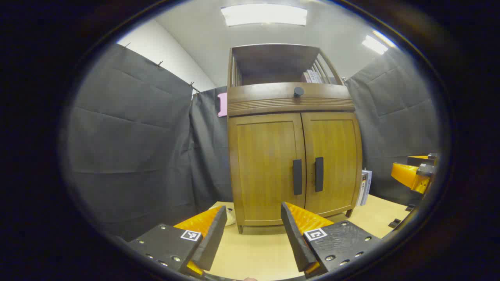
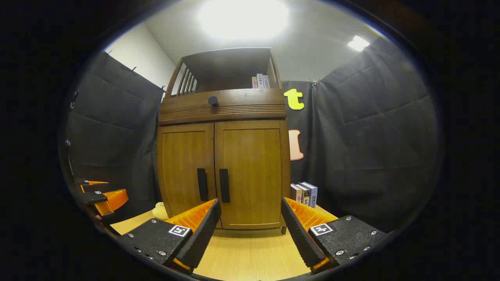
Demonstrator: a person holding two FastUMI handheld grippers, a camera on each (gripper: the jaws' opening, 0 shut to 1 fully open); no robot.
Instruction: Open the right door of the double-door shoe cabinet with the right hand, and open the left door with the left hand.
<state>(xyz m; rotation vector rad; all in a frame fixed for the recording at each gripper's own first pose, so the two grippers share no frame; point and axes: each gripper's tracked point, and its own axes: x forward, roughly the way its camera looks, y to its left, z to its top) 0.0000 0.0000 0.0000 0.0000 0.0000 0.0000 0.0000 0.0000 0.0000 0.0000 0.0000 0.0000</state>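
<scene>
1. Black cloth walls surround a light wooden table bearing the shoe cabinet, both doors closed.
2. Left gripper hovers spread, empty, facing the left door.
3. Right gripper likewise gapes, facing the right door.
4. Book spines unreadable.

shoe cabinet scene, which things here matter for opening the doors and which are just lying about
For the job:
- right door with its handle, shut
- left door with its handle, shut
- right tongs, open
- left tongs, open

Just lying about:
- books beside the cabinet
- books on the top shelf
- drawer knob
- pale object at the cabinet's foot
</scene>
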